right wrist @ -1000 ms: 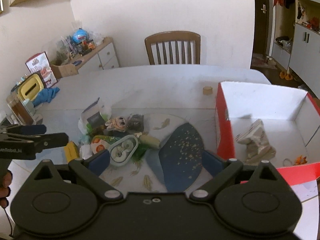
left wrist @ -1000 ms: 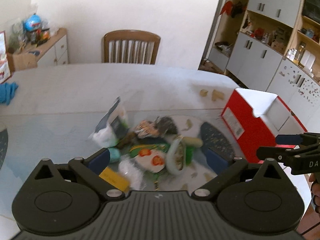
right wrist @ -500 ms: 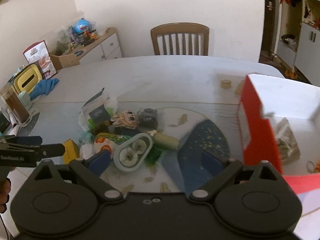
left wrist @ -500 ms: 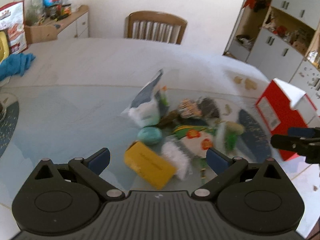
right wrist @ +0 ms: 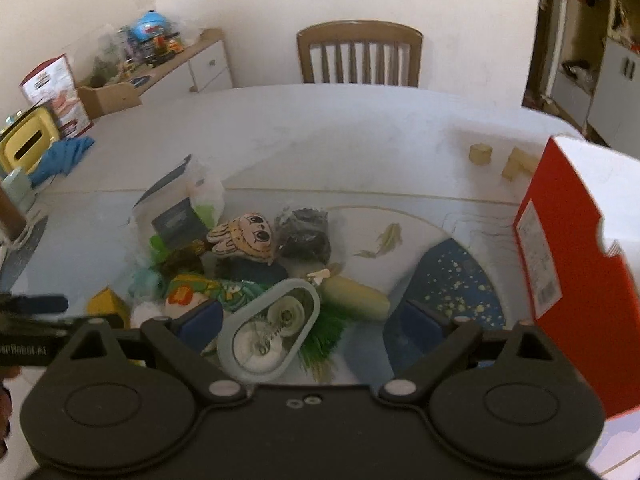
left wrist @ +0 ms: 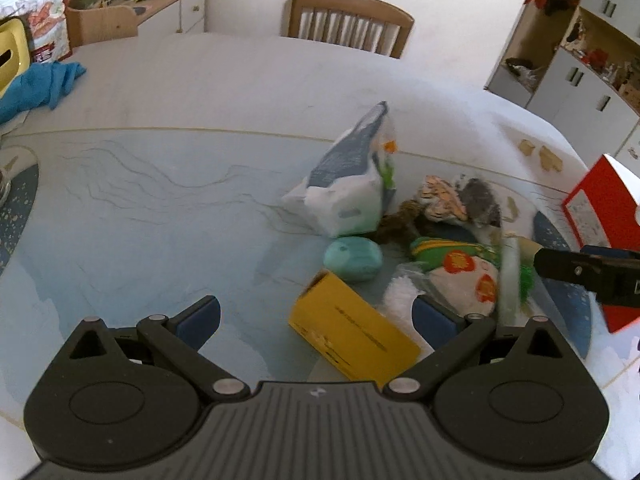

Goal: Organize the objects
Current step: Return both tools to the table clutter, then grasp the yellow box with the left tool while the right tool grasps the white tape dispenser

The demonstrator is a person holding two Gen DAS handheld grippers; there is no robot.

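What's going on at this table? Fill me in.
A person holds a gripper in each hand over a heap of small things on the table. Both are open and empty. The left gripper hangs by the yellow box. The right gripper hangs over the clear oval case, beside the red box. The plush toy and white bag lie untouched in the heap.
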